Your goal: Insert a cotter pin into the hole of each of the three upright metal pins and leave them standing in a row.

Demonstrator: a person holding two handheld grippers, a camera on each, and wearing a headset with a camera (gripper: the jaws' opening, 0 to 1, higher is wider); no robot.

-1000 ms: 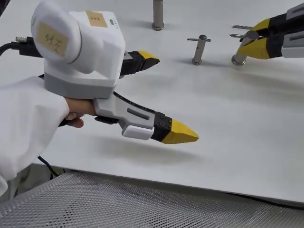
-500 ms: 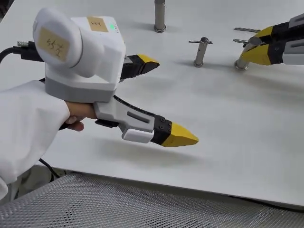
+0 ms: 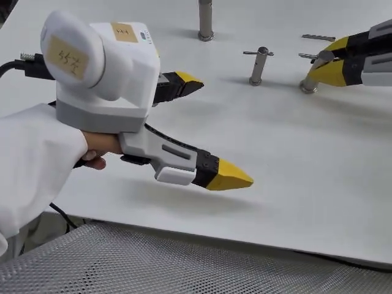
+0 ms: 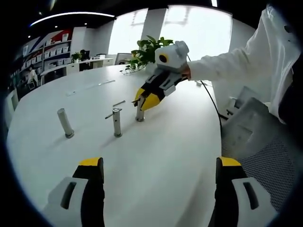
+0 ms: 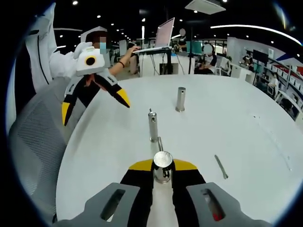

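Right hand-held gripper (image 5: 162, 166) clamped on nearest metal pin (image 5: 162, 160), pin base on bench (image 3: 275, 159). Left hand-held gripper (image 4: 160, 163) jaws wide apart, empty, above bench. Middle pin (image 3: 259, 64) upright, cotter pin (image 3: 250, 52) through head. Far pin (image 3: 205, 21) upright. Spare cotter pin (image 3: 318, 38) flat on bench nearby.

White table (image 3: 288, 190) and surroundings.
Grey mesh chair (image 3: 153, 263) at its near edge; green plant (image 4: 150, 46) past the far end.
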